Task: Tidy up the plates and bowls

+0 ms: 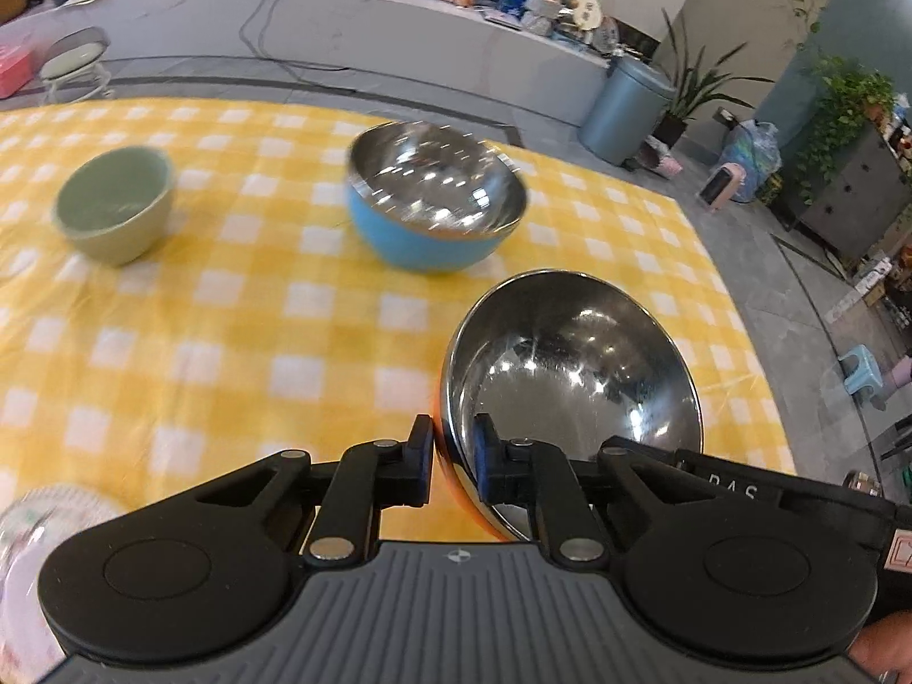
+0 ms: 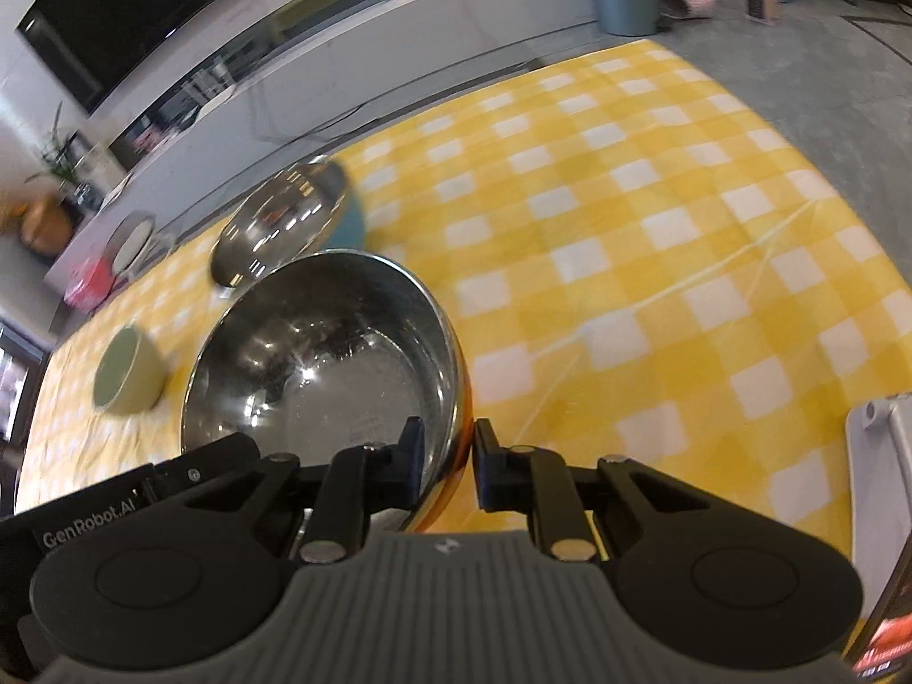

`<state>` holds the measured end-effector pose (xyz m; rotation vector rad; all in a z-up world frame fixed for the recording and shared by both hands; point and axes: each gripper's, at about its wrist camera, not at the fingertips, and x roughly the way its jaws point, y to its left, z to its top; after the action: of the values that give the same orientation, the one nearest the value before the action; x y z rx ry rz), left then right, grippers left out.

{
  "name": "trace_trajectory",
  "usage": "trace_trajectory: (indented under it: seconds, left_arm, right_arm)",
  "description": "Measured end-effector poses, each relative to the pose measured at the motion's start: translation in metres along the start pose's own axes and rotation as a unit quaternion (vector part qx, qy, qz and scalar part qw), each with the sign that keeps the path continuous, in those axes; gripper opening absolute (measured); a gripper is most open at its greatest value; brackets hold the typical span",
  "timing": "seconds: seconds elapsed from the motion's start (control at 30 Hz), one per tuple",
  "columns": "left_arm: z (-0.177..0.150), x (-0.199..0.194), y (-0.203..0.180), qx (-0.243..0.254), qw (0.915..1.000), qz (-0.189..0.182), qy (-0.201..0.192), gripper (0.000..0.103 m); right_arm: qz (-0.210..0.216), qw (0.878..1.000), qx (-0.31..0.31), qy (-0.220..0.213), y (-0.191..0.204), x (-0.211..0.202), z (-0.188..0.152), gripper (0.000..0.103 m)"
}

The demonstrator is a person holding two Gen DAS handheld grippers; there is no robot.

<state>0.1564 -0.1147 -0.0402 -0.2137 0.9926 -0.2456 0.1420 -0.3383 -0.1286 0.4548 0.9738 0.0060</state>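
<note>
An orange steel-lined bowl (image 1: 575, 376) is held above the yellow checked tablecloth (image 1: 228, 313). My left gripper (image 1: 453, 456) is shut on its left rim. My right gripper (image 2: 447, 459) is shut on the right rim of the same orange bowl (image 2: 325, 353). A blue steel-lined bowl (image 1: 433, 199) stands on the cloth beyond it and also shows in the right wrist view (image 2: 290, 222). A green ceramic bowl (image 1: 114, 205) stands at the left; in the right wrist view the green bowl (image 2: 128, 376) is left of the held bowl.
A patterned plate (image 1: 34, 541) lies at the near left edge of the cloth. A white object (image 2: 880, 456) stands at the right edge of the right wrist view. A grey bin (image 1: 621, 108) and plants stand on the floor past the table's far right.
</note>
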Motion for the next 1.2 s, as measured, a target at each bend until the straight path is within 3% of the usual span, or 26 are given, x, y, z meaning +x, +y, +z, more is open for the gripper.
trace_trajectory:
  seconds: [0.4, 0.67, 1.2]
  left_arm:
    - [-0.041, -0.033, 0.035, -0.060, 0.9978, 0.008, 0.026, 0.015]
    - [-0.064, -0.037, 0.042, -0.063, 0.9971, 0.001, 0.043, 0.015]
    - [-0.069, -0.033, 0.043, -0.063, 0.9968, 0.002, 0.050, 0.016]
  right_arm:
    - [0.016, 0.998, -0.043, 0.045, 0.024, -0.010, -0.042, 0.014]
    - [0.012, 0.997, -0.040, 0.070, 0.019, -0.011, -0.070, 0.014]
    - [0.010, 0.996, -0.038, 0.081, 0.016, -0.007, -0.069, 0.018]
